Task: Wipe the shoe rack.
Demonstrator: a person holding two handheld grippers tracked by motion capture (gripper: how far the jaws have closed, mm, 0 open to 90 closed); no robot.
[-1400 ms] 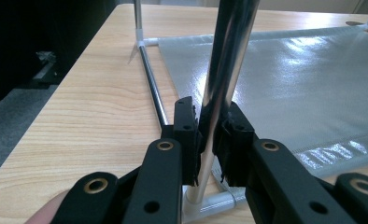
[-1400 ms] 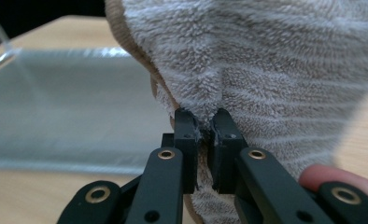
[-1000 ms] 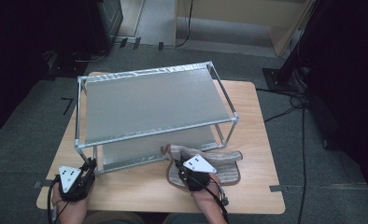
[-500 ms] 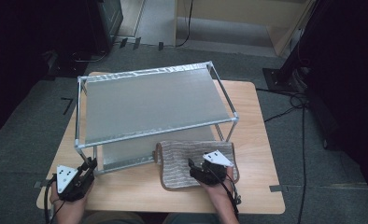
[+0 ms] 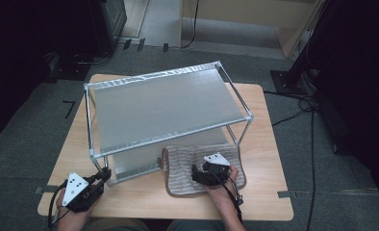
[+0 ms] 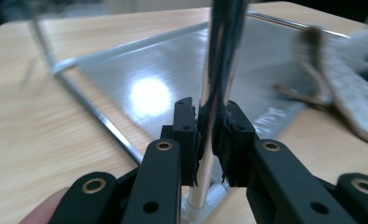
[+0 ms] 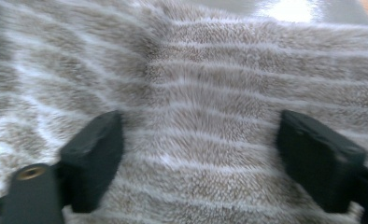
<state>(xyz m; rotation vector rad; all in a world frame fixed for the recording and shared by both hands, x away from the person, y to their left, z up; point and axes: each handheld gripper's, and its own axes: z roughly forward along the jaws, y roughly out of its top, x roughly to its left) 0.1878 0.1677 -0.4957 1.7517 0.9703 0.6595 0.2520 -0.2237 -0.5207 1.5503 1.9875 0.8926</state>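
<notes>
The striped towel (image 5: 190, 166) lies flat on the table (image 5: 269, 144), at the near right, with its far edge under the metal rack (image 5: 163, 108). The right gripper (image 5: 200, 174) rests over the towel; its jaws have just been opening, stand wide, and grip nothing. The left gripper (image 5: 102, 175) is clamped on the rack's near left leg (image 6: 217, 88).

towel (image 5: 187, 166) – beige, pale stripes; rack (image 5: 163, 108) – silver-grey; table (image 5: 269, 144) – light wood
</notes>
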